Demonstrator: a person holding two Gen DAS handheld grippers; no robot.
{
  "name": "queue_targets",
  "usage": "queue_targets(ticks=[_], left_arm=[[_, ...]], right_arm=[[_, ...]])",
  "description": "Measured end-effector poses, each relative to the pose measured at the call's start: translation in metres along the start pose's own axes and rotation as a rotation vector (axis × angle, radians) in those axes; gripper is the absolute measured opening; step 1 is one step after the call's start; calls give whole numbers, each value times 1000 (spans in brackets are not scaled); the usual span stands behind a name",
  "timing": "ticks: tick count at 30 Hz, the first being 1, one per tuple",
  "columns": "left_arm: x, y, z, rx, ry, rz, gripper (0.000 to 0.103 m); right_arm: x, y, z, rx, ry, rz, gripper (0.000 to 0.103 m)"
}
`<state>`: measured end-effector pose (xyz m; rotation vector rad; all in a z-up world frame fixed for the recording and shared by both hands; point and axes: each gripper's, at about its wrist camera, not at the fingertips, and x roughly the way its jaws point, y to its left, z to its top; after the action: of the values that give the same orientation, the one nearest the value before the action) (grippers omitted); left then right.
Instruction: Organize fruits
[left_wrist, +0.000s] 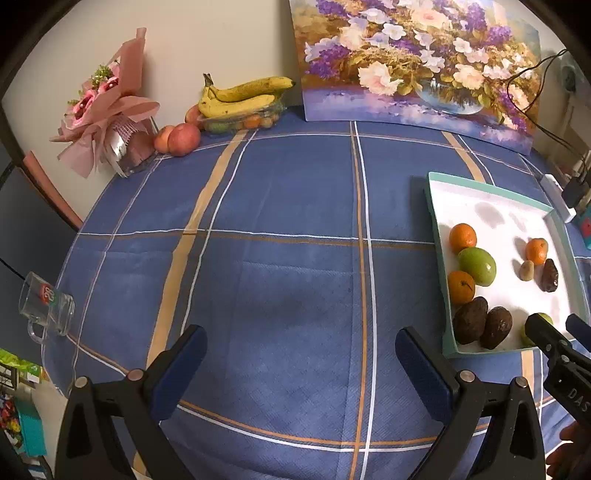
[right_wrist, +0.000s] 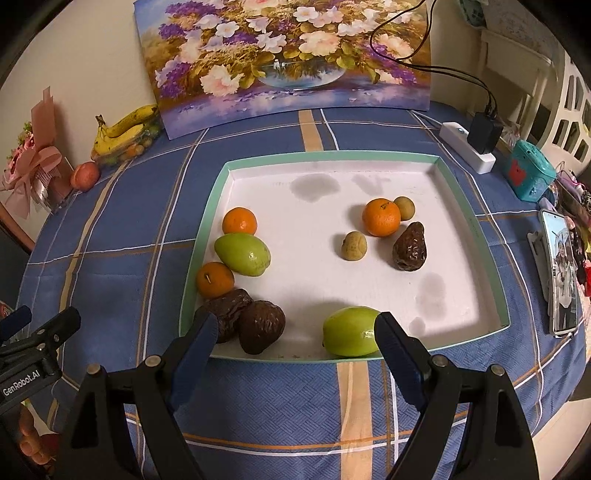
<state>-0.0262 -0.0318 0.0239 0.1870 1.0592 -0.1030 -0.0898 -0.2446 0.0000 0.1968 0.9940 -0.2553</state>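
A white tray with a teal rim (right_wrist: 207, 218) (left_wrist: 436, 221) lies on the blue checked tablecloth. It holds three oranges (right_wrist: 381, 216), two green fruits (right_wrist: 242, 254), three dark wrinkled fruits (right_wrist: 409, 246) and two small tan fruits (right_wrist: 354, 246). My right gripper (right_wrist: 295, 334) is open and empty at the tray's near edge, with a green fruit (right_wrist: 349, 331) just inside its right finger. My left gripper (left_wrist: 301, 347) is open and empty over bare cloth, left of the tray.
Bananas on a container of fruit (left_wrist: 240, 98) and apples (left_wrist: 183, 139) sit at the back left beside a pink bouquet (left_wrist: 107, 110). A flower painting (right_wrist: 288, 55) leans on the wall. A glass mug (left_wrist: 46, 306) lies at the left edge. A power strip (right_wrist: 467, 151) and phone (right_wrist: 561, 271) are at right.
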Motion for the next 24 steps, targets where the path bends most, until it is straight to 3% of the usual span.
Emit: queue_targets(ticks=[24], left_arm=[[8,1,-1,-10,48,0,103]], right_arm=[[5,1,-2,-5,21,-4,87]])
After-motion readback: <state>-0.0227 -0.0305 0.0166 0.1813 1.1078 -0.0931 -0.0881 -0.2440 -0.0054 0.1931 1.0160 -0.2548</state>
